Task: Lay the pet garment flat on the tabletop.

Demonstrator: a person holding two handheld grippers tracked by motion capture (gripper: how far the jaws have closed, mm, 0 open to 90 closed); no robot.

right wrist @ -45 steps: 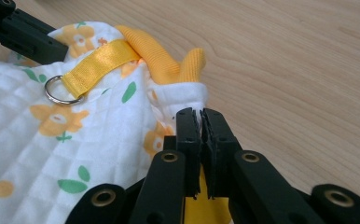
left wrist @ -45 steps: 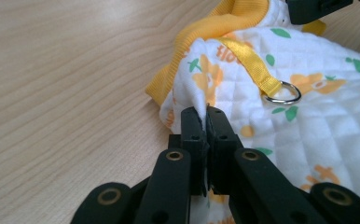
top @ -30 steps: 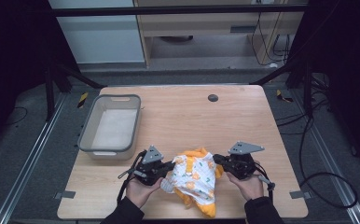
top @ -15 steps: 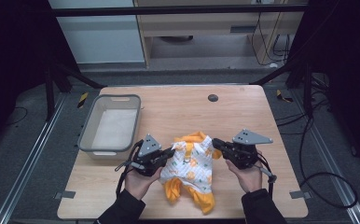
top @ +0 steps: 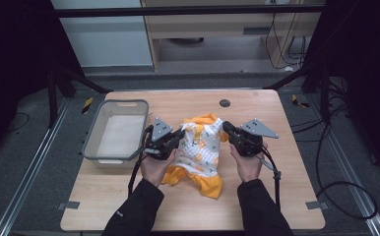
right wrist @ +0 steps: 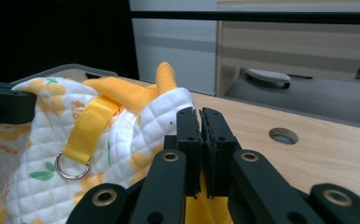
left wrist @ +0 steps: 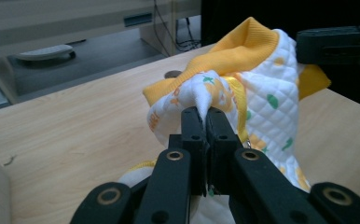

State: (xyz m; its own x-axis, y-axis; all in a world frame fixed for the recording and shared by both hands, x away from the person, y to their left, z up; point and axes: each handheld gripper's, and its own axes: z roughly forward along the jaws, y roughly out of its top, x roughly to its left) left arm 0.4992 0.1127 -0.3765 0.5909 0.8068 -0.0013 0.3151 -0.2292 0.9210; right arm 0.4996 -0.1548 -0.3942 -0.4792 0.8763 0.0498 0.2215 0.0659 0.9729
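A small quilted white garment (top: 200,147) with orange trim and a printed pattern hangs between my two grippers above the table's middle. My left gripper (top: 179,135) is shut on its left upper corner, and the left gripper view shows a white fold (left wrist: 201,95) pinched between the jaws (left wrist: 205,114). My right gripper (top: 225,127) is shut on the right upper edge, with the fabric (right wrist: 117,135) caught beside and under its jaws (right wrist: 200,114). A yellow strap with a metal D-ring (right wrist: 68,170) lies across the cloth. The garment's lower end rests on the table.
A grey plastic bin (top: 92,142) stands on the table's left, right beside my left hand. A round cable hole (top: 224,103) lies at the far middle of the wooden tabletop (top: 286,196). Shelving and cables sit beyond the table.
Both grippers have lifted the garment and carried it away from the person, toward the table's middle. It went from a bunched heap to hanging spread between them.
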